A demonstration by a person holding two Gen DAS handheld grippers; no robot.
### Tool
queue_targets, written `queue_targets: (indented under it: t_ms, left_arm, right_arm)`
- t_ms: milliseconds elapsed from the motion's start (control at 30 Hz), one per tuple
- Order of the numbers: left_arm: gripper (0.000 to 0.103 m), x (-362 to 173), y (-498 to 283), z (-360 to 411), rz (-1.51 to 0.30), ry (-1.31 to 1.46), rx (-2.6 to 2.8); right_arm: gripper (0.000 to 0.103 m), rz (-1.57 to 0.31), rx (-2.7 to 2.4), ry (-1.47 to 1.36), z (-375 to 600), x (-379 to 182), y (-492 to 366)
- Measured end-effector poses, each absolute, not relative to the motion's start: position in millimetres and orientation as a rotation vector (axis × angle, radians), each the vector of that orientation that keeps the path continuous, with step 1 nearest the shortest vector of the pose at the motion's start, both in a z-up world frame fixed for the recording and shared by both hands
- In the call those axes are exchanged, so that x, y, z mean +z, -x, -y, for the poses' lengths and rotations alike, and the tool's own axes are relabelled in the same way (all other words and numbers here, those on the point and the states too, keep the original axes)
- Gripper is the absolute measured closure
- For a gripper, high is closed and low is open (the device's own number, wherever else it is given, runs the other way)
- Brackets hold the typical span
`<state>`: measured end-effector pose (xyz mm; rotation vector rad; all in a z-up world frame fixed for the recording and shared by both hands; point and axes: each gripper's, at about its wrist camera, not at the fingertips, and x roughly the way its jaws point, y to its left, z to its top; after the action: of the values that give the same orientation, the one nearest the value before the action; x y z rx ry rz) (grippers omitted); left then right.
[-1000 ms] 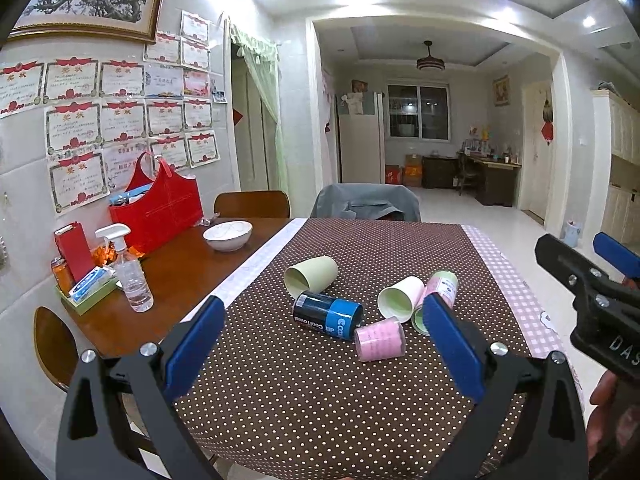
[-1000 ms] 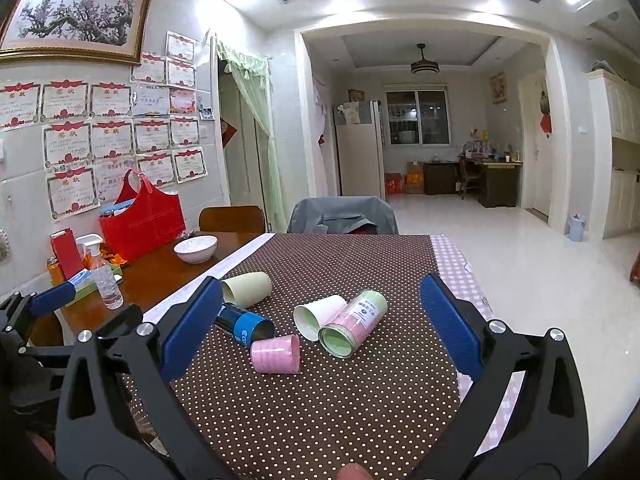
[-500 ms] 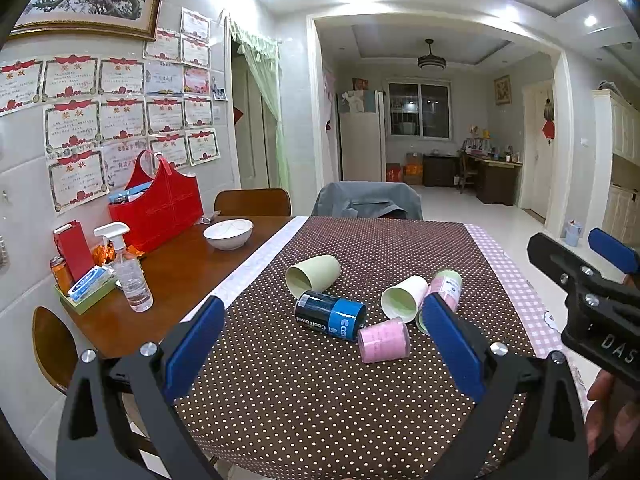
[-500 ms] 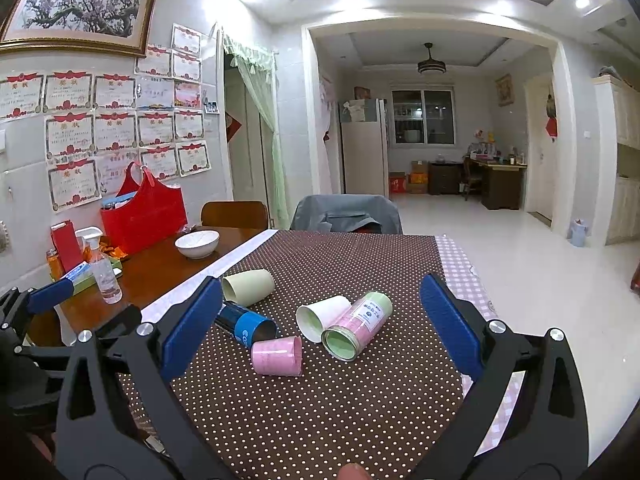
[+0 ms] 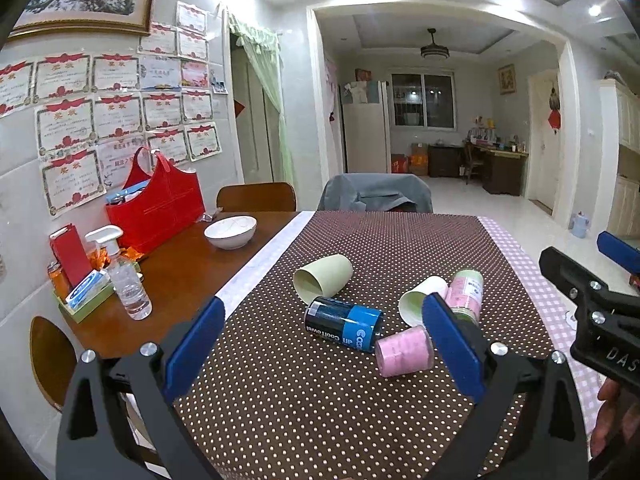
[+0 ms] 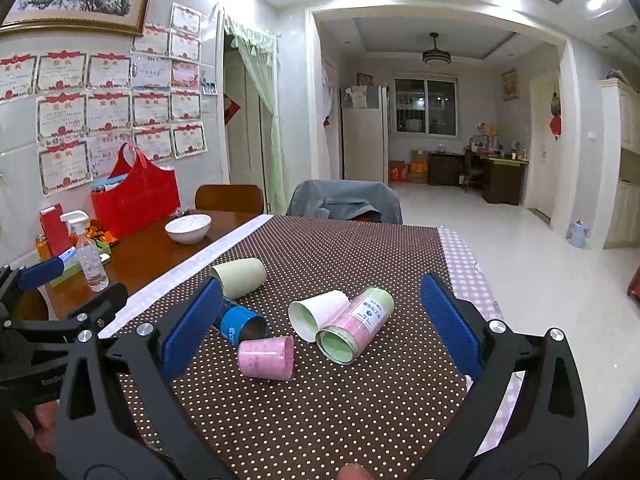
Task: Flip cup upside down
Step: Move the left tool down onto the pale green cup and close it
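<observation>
Several cups lie on their sides on the brown dotted tablecloth (image 5: pixel 320 400): a pale green cup (image 5: pixel 323 276) (image 6: pixel 240 277), a blue and black cup (image 5: pixel 344 324) (image 6: pixel 242 322), a small pink cup (image 5: pixel 404 351) (image 6: pixel 267 358), a white cup (image 5: pixel 422 300) (image 6: pixel 318 314) and a pink and green cup (image 5: pixel 466 290) (image 6: pixel 356 326). My left gripper (image 5: pixel 322 342) is open and empty, held above the near table, short of the cups. My right gripper (image 6: pixel 320 326) is open and empty, also short of them. The right gripper shows at the left wrist view's right edge (image 5: pixel 592 300).
A white bowl (image 5: pixel 231 232), a red bag (image 5: pixel 156 204), a spray bottle (image 5: pixel 126 280) and a small tray of items (image 5: pixel 84 300) stand on the bare wooden table part at left. Chairs (image 5: pixel 376 196) stand at the far end. A checked cloth edge (image 5: pixel 552 312) hangs on the right.
Both grippers have drifted slightly toward the cups and stayed open. The cups have not moved.
</observation>
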<state>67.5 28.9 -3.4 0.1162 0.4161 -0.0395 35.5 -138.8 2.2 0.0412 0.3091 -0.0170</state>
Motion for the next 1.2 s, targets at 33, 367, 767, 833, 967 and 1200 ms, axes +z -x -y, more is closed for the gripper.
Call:
queue_targets:
  t_ms: [33,367,767,833,967,1200]
  left_arm:
    - [0.006,-5.2,-72.8,-27.6,-0.424,-0.123,-0.045]
    - [0.006,-22.0,-137.3,-32.2,-0.533,-0.145,-0.042]
    - [0.006,-47.1,-246.3,-52.3,-0.731,-0.149,-0.026]
    - [0.006,-52.5,-264.8,-50.1,-0.756,-0.17,-0.032]
    - [0.006,-66.3,-299.1,-41.8,-0.807,-0.21,-0.064]
    - [0.006,-91.1,-353.6,-33.9,-0.897,-0.298,-0.107]
  right_arm:
    - [0.006,-0.318,-0.018,-0.041,139.2,0.7,-41.1]
    - [0.006,-0.428,-0.017,-0.042,143.0,-13.8,-97.1]
    - [0.006,-0.577,-0.008,-0.067,156.0,-32.7,-174.4]
    - [0.006,-0.602,-0.01,-0.073,158.6,-36.4,-186.7]
    - [0.006,-0.655,-0.019,-0.094,167.6,-46.2,-210.3]
    - [0.006,-0.721,-0.053,-0.136,184.7,-63.4,-243.1]
